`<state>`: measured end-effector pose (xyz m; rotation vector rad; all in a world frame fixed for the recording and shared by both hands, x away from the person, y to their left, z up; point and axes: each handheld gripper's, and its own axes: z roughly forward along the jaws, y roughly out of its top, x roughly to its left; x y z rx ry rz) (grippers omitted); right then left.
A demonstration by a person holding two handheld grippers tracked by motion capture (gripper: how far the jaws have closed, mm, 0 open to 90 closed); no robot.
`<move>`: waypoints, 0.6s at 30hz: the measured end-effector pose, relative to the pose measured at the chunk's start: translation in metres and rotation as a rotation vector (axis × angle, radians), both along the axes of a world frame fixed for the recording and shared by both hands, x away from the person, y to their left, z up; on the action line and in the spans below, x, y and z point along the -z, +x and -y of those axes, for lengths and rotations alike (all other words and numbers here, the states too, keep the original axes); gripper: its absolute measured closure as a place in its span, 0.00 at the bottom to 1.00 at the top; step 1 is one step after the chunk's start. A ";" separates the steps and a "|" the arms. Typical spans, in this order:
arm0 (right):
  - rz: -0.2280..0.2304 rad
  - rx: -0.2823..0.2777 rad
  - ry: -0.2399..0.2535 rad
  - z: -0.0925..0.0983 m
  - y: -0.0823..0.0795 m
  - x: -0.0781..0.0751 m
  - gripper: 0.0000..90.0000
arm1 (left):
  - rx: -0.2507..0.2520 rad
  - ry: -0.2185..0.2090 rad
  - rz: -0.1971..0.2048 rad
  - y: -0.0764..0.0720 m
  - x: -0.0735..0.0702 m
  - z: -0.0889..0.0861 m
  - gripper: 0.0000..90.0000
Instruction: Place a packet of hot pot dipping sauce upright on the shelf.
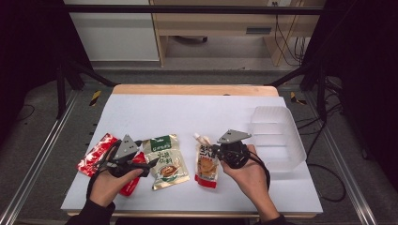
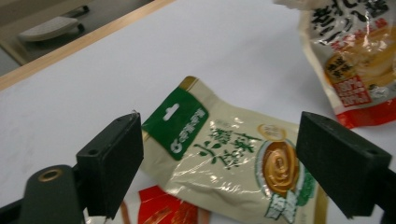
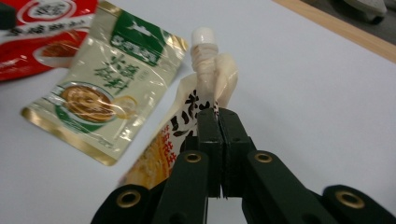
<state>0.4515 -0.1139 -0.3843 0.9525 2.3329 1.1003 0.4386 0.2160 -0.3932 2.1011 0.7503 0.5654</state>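
Observation:
A cream and orange spout pouch [image 1: 205, 167] with a white cap [image 3: 204, 35] lies at the table's front centre. My right gripper [image 1: 212, 151] is shut on the pouch's [image 3: 184, 128] upper edge just below the spout. To its left rests a cream sauce packet [image 1: 165, 161] with a green header. My left gripper [image 1: 149, 164] stands open above the packet's left edge, and the packet [image 2: 224, 154] shows between its wide-apart jaws. The left gripper [image 2: 219, 135] holds nothing.
Two red packets [image 1: 96, 152] [image 1: 131, 183] lie at the front left, partly under the left hand. A clear plastic tub [image 1: 277, 136] stands at the right of the white mat [image 1: 187, 112]. A wooden edge [image 1: 195, 89] runs along the far side.

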 end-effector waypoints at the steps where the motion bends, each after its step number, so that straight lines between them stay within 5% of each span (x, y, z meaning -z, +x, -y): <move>1: 0.013 -0.034 0.007 -0.004 -0.003 -0.007 1.00 | 0.033 -0.007 -0.006 0.000 -0.003 0.007 0.19; 18: 0.068 -0.234 0.035 -0.021 -0.023 -0.030 1.00 | 0.284 0.019 -0.045 0.023 -0.030 0.060 0.32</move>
